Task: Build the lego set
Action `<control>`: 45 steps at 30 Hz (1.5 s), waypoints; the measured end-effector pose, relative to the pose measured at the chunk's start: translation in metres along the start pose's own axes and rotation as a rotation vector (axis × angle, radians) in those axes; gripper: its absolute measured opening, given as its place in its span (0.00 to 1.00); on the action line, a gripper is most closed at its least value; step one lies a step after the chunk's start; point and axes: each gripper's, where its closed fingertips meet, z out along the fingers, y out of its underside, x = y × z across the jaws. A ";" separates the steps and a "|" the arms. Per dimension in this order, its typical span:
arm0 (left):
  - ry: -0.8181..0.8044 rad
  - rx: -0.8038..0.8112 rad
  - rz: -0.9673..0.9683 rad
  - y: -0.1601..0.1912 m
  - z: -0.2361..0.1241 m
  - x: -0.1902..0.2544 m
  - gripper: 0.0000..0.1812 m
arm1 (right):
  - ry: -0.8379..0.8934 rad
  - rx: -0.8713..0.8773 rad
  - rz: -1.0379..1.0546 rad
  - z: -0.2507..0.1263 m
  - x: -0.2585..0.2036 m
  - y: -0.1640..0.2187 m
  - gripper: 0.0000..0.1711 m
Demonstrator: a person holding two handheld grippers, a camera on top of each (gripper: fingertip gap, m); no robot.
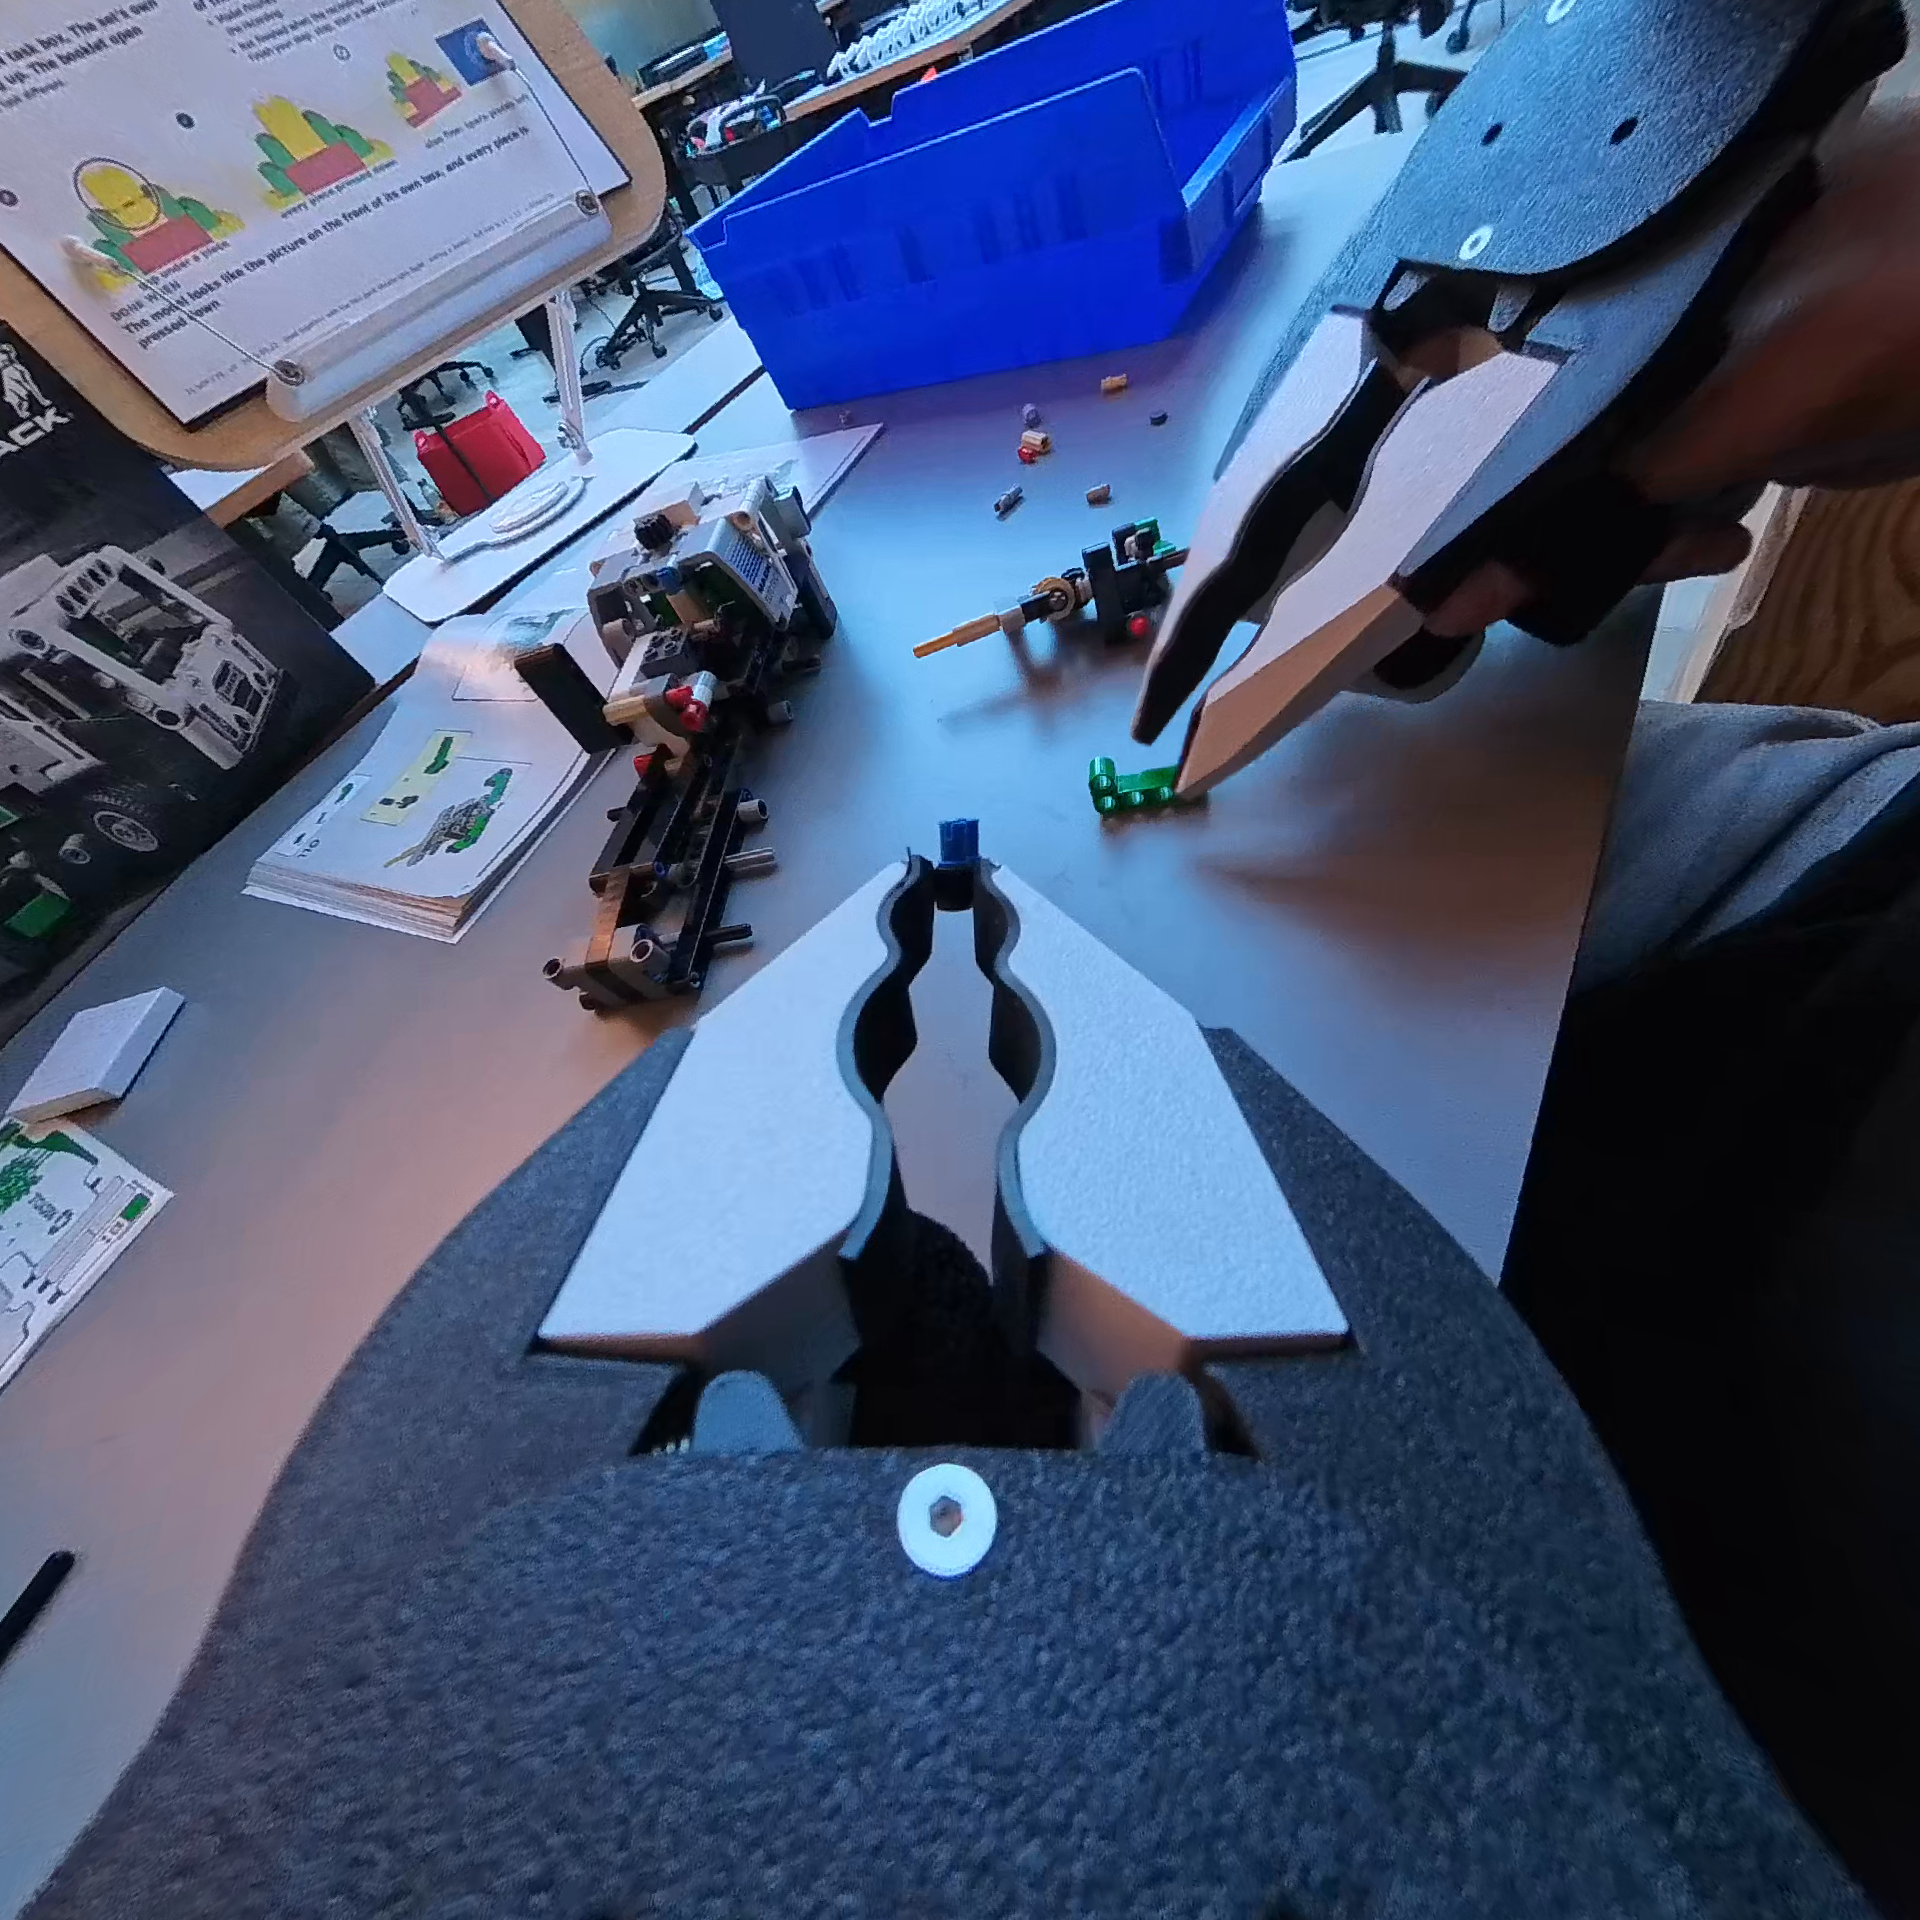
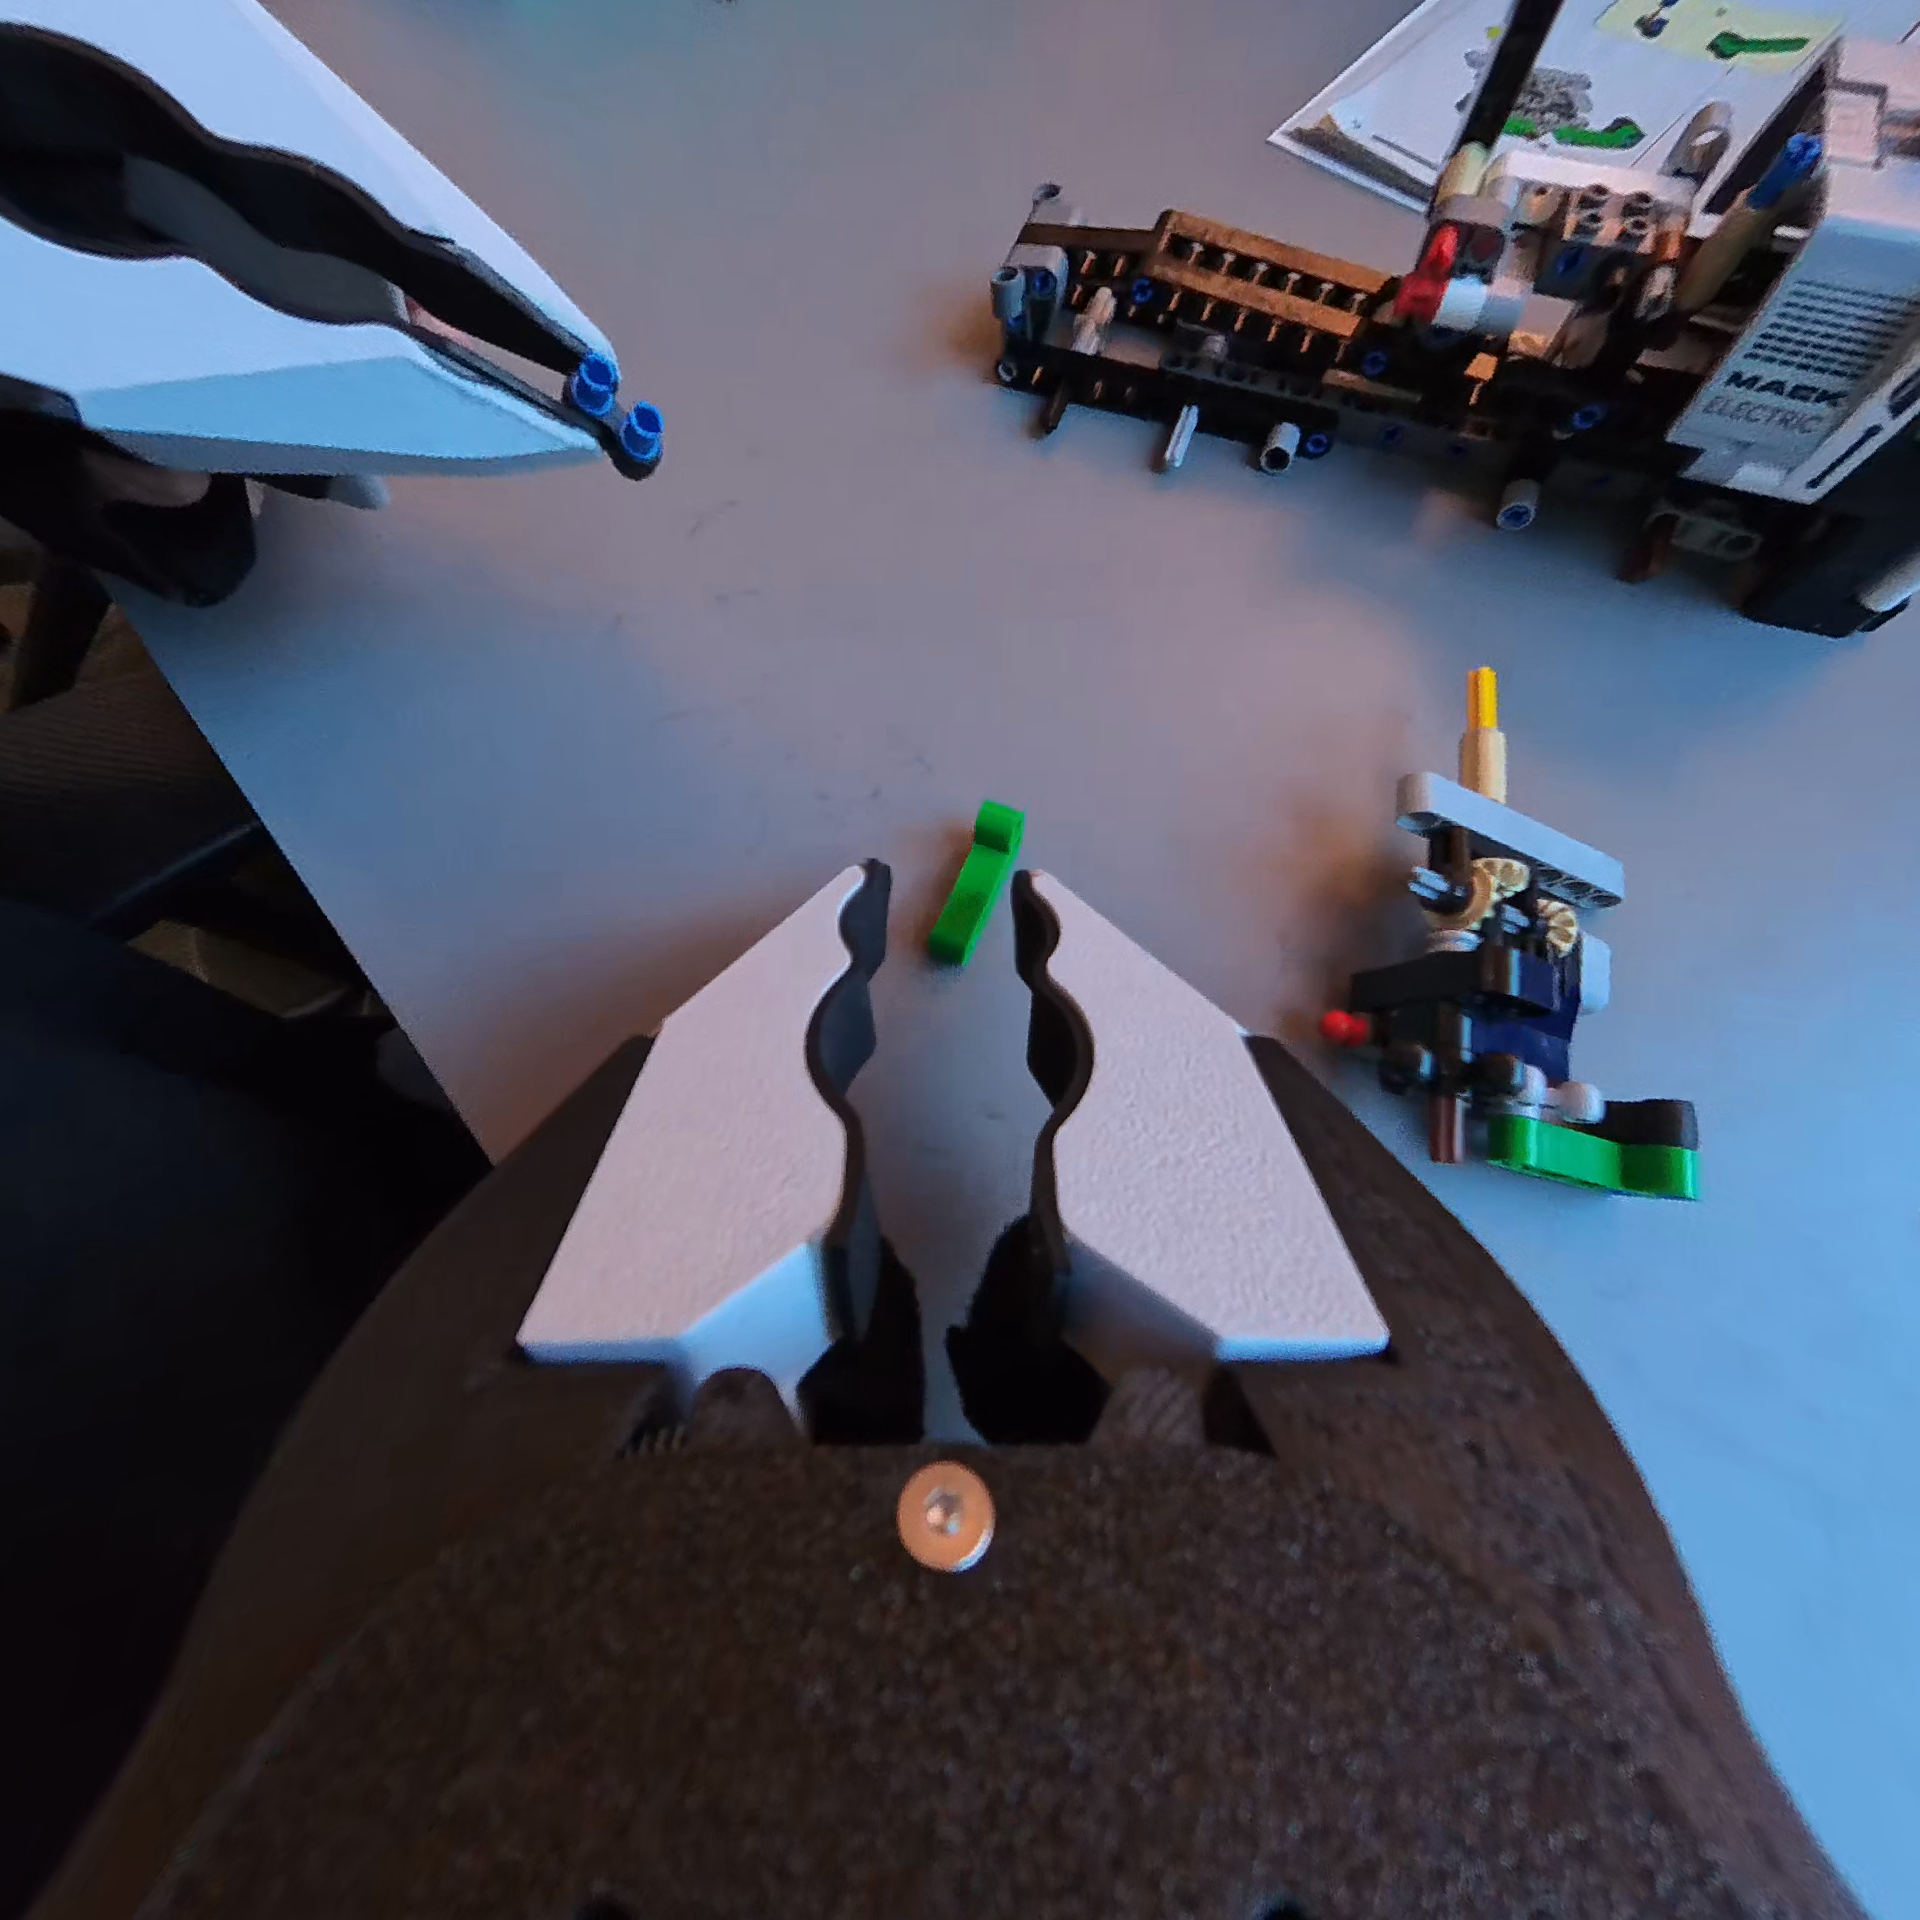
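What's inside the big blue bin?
The blue bin shows only its walls and a divider. Its floor is hidden behind the front wall, so I cannot tell whether pieces lie inside.

A: Cut off by the left edge of the left wrist view: set box (image 1: 125, 665), sticker sheet (image 1: 62, 1236), black strip (image 1: 36, 1616); instruction stand (image 1: 312, 187) cropped at the top.

B: Truck model (image 2: 1558, 343) clipped at the right edge of the right wrist view; booklet (image 2: 1382, 114) partly hidden behind it; loose small pieces (image 1: 1039, 447) too small to identify; background chairs blurred.
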 end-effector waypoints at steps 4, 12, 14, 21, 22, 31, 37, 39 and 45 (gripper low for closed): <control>0.003 0.001 0.002 0.000 0.000 0.001 0.03 | 0.045 -0.042 -0.037 0.001 -0.001 0.009 0.12; 0.014 0.013 -0.009 -0.002 -0.001 0.001 0.03 | 0.064 -0.035 -0.019 0.004 0.002 0.010 0.07; 0.012 0.015 -0.007 -0.002 -0.001 0.001 0.03 | 0.061 -0.046 -0.012 0.004 0.003 0.011 0.07; 0.013 0.016 -0.010 -0.003 -0.001 0.001 0.03 | 0.113 -0.011 -0.166 0.000 0.014 0.003 0.04; 0.012 0.016 -0.011 -0.003 -0.001 0.001 0.03 | 0.174 0.005 -0.295 -0.004 0.020 -0.002 0.04; 0.007 0.004 0.006 -0.002 0.001 0.002 0.03 | 0.080 0.236 -0.612 -0.010 0.027 -0.037 0.04; 0.044 0.064 -0.021 -0.014 0.000 0.010 0.03 | -0.722 0.056 0.108 -0.027 -0.025 -0.033 0.04; 0.066 0.097 -0.023 -0.021 -0.003 0.015 0.03 | -0.897 -0.109 0.289 -0.031 -0.038 -0.021 0.04; 0.205 0.081 0.052 -0.022 -0.005 0.057 0.03 | -0.915 -0.409 0.216 -0.025 -0.062 0.020 0.04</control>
